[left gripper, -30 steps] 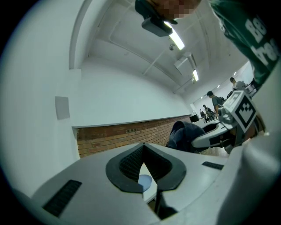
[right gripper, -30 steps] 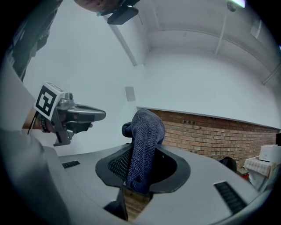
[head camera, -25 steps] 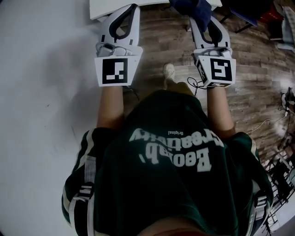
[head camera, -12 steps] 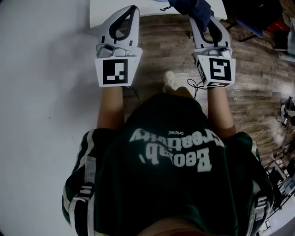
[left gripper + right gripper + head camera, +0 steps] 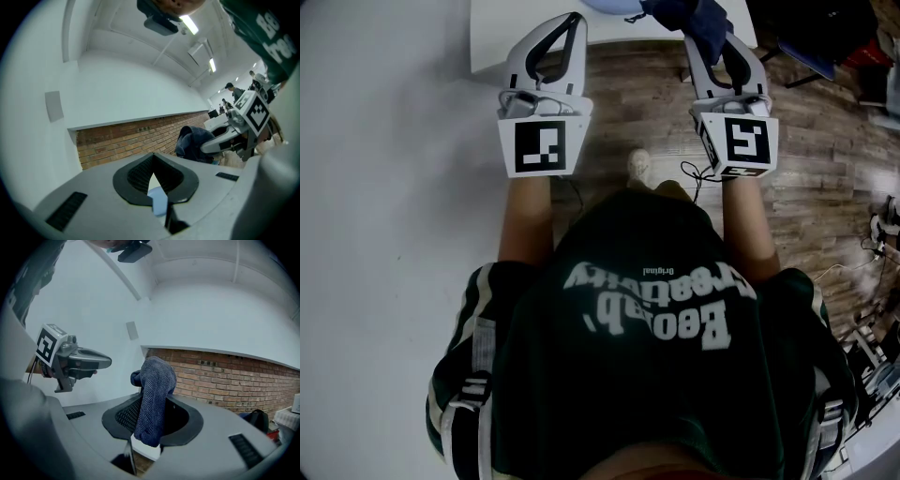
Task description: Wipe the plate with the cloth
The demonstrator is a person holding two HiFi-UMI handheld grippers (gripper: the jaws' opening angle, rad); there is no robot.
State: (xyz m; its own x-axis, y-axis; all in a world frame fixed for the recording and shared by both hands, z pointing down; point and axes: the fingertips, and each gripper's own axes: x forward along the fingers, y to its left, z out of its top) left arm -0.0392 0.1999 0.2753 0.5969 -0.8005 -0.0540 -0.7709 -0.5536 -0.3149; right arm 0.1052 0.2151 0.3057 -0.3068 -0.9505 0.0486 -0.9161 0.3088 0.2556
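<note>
Held both pairs of tongs out toward the table (image 5: 492, 28), a white slab at the top of the head view. Pinched the left tongs (image 5: 575, 17) together at the tips over the table's near edge, with nothing gripped. Showed only a sliver of white table and pale blue through the slit behind those tips. Clamped the right tongs (image 5: 151, 401) on the cloth (image 5: 153, 380), a dark blue knitted bundle bunched above the pads and drooping below them, over the table's near edge. Found the plate (image 5: 609, 6) on the table, pale blue, only its rim in view, between the two tongs. Could not tell whether the cloth touched it, though in the head view the two overlapped. Stood short of the table on a wooden floor (image 5: 628, 103), in a dark green shirt (image 5: 647, 375) with pale lettering, one light shoe (image 5: 640, 159) on the floor near the table.
</note>
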